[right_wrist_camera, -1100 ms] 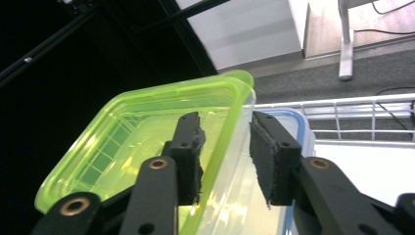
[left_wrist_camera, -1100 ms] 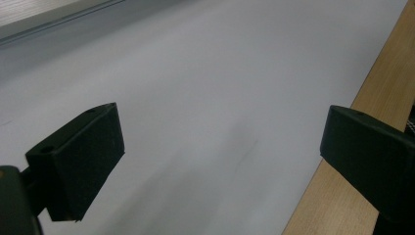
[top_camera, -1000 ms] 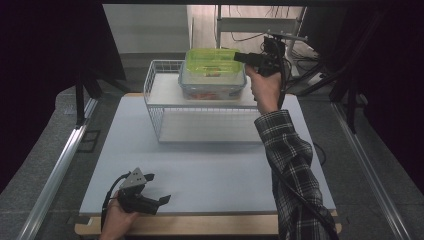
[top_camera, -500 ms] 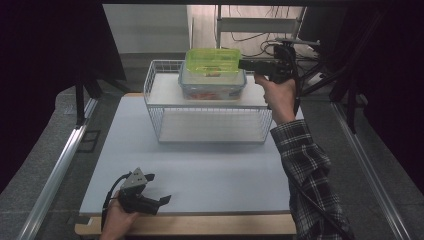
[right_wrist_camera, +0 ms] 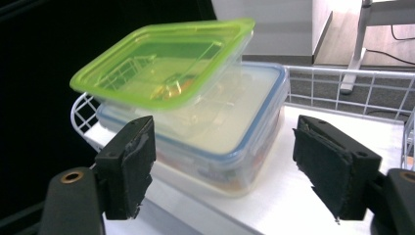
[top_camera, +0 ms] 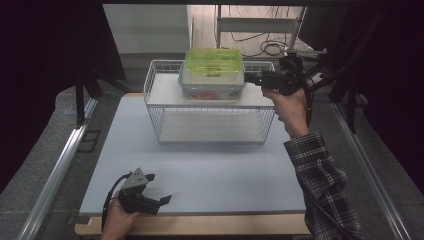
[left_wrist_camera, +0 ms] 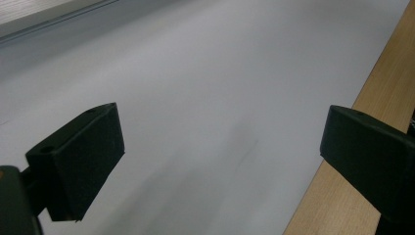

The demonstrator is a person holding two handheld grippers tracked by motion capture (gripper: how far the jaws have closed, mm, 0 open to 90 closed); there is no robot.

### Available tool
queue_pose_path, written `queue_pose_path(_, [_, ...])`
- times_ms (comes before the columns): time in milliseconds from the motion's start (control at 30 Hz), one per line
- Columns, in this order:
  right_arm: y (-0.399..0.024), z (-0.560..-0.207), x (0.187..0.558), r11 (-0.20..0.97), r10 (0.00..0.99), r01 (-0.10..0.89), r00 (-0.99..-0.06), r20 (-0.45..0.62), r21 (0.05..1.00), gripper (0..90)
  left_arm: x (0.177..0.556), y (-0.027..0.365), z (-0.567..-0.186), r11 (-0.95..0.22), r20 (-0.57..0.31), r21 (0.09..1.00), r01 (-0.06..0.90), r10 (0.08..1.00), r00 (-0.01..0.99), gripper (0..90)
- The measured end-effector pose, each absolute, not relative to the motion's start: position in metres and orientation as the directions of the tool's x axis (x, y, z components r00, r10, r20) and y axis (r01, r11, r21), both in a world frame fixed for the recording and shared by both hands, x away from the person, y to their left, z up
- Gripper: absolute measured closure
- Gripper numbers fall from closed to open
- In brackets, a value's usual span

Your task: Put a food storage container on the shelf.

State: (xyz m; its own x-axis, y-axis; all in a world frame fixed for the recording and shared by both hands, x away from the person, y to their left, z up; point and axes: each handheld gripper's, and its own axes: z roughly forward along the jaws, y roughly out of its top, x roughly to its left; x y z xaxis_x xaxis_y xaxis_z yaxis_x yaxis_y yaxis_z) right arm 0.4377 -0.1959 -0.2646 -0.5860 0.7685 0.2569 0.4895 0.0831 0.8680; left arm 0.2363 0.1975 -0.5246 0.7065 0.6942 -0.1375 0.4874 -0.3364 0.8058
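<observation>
A clear container with a green lid [top_camera: 214, 61] [right_wrist_camera: 166, 63] sits askew on a clear blue-rimmed container [top_camera: 210, 86] [right_wrist_camera: 235, 132]. Both rest on the top shelf of a white wire rack [top_camera: 210, 125] [right_wrist_camera: 342, 78]. My right gripper [top_camera: 249, 79] [right_wrist_camera: 225, 166] is level with them at their right side and points left. Its jaws have just been opening and stand apart, short of the containers, with nothing gripped. My left gripper [top_camera: 160, 189] [left_wrist_camera: 220, 161] rests open on the grey mat near the front left, nothing between its jaws.
The grey mat [top_camera: 200, 170] covers the table, with a wooden strip [top_camera: 210, 225] [left_wrist_camera: 342, 196] along the front edge. The rack's lower shelf [top_camera: 210, 131] is bare. Metal rails [top_camera: 60, 170] run down the left and right sides; cables and a stand lie behind the rack.
The right gripper has pulled back to the right and slightly down, away from the green-lidded container's edge, and its jaws have spread. The left gripper has stayed still.
</observation>
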Motion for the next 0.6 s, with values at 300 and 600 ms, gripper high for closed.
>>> queue_pose_path(300, [-0.198,-0.276,0.424,0.142,0.769,0.467,-0.608,0.2,0.873,18.1,0.236,0.197,-0.525,-0.338,-0.135,0.805,0.487,0.695,0.706,2.6])
queue_pose_path(600, [-0.199,-0.289,0.411,0.176,0.757,0.452,-0.63,0.173,0.875,14.9,0.236,0.197,-0.525,-0.338,-0.135,0.806,0.486,0.694,0.707,2.6])
